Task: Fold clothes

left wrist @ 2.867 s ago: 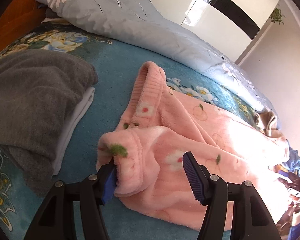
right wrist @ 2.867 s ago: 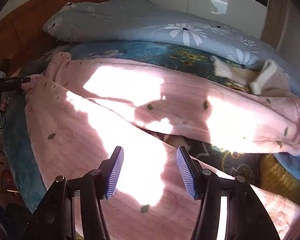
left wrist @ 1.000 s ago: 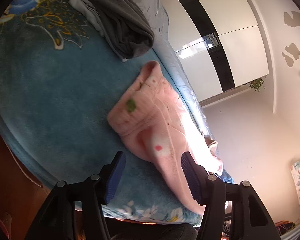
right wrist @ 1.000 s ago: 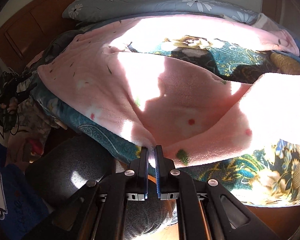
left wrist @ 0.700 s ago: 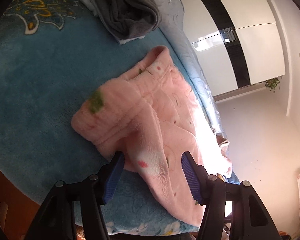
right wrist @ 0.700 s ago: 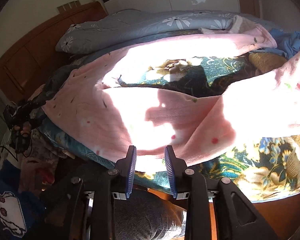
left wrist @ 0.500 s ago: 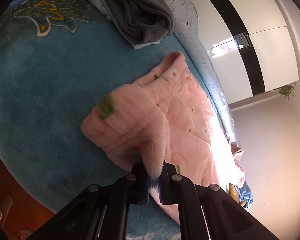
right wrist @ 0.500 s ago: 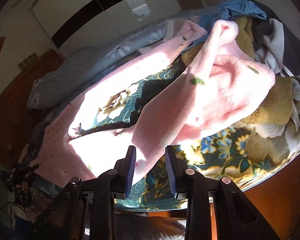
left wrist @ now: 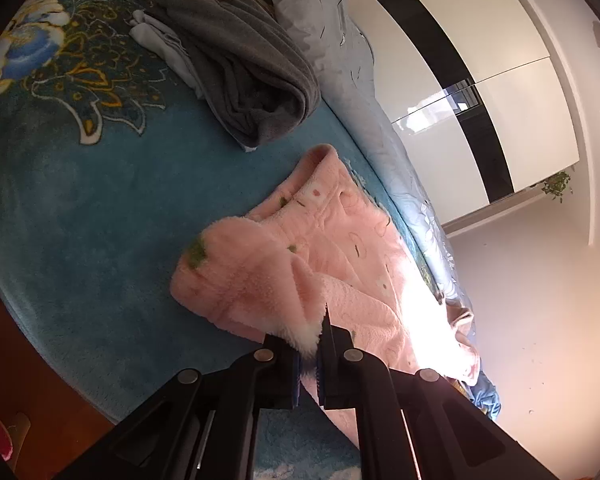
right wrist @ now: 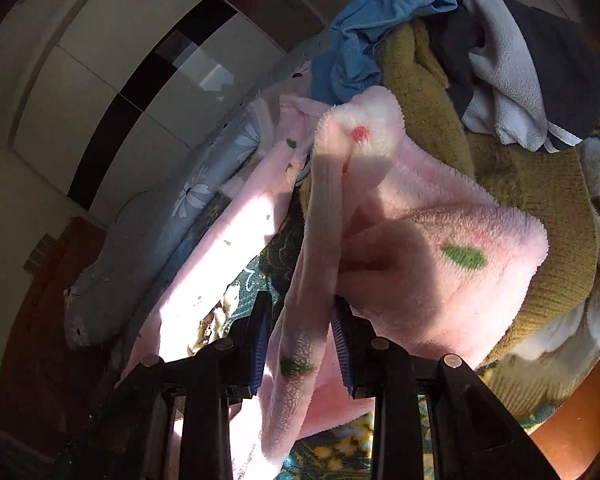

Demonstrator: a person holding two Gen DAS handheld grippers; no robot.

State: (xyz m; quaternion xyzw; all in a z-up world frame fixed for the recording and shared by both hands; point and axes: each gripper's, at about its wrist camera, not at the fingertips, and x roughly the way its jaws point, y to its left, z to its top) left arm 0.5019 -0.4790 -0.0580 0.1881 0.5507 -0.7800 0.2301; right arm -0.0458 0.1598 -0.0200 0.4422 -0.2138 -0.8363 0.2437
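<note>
A pink fleece garment (left wrist: 340,256) with small flower prints lies bunched on the blue bedspread (left wrist: 80,208). My left gripper (left wrist: 310,344) is shut on a fluffy fold of its near edge, and the fabric rises a little toward the fingers. In the right wrist view another part of the pink garment (right wrist: 420,240) drapes over a clothes pile. A strip of it hangs between the fingers of my right gripper (right wrist: 300,320). Those fingers stand a narrow gap apart, with the blue pads (right wrist: 260,344) showing.
Folded grey and white clothes (left wrist: 244,72) sit at the far left of the bed beside a daisy-print quilt (left wrist: 332,48). A pile with a blue top (right wrist: 364,40), olive knit (right wrist: 520,184) and dark fleece (right wrist: 540,52) lies at the right. The wooden bed edge (left wrist: 40,380) is near.
My left gripper went from open to shut on the pink garment's edge. My right gripper let go of the fabric, swung right to the clothes pile, and now has a pink strip between its fingers.
</note>
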